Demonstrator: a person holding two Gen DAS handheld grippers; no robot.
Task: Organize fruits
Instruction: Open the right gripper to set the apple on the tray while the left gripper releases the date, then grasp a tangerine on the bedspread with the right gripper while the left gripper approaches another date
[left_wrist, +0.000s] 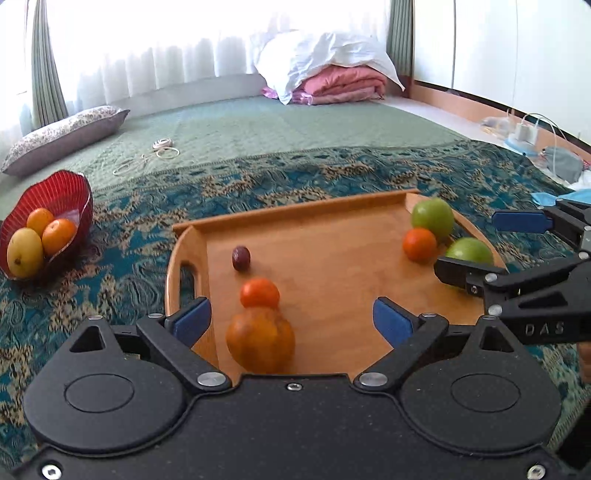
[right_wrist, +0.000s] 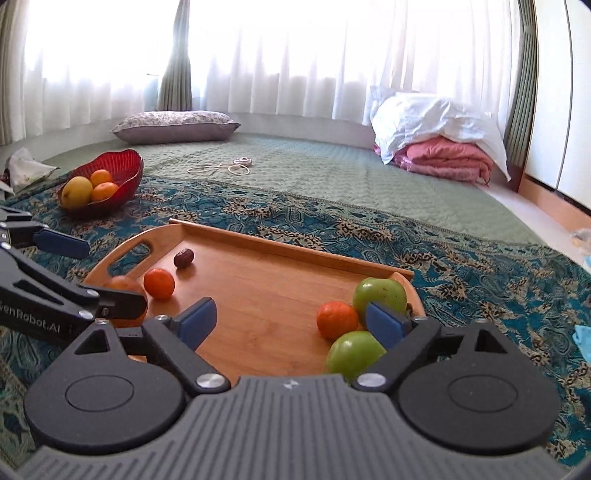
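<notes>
A wooden tray (left_wrist: 332, 218) (right_wrist: 280, 251) lies on the patterned blanket. My left gripper (left_wrist: 291, 319) is open over the tray's near left, with a large orange fruit (left_wrist: 260, 341) between its fingers, not gripped. A small tangerine (left_wrist: 259, 292) and a dark date (left_wrist: 241, 257) lie beyond it. My right gripper (right_wrist: 291, 321) is open over the tray's right side, close to two green apples (right_wrist: 380, 293) (right_wrist: 354, 352) and a tangerine (right_wrist: 337, 319). A red bowl (left_wrist: 68, 194) (right_wrist: 122, 162) at the left holds a yellow mango and two oranges.
A pillow (right_wrist: 177, 125) and a white cord (right_wrist: 221, 168) lie on the green quilt behind. Folded pink and white bedding (right_wrist: 439, 147) is stacked at the back right. Chargers and cables (left_wrist: 528, 133) sit on the floor at the right.
</notes>
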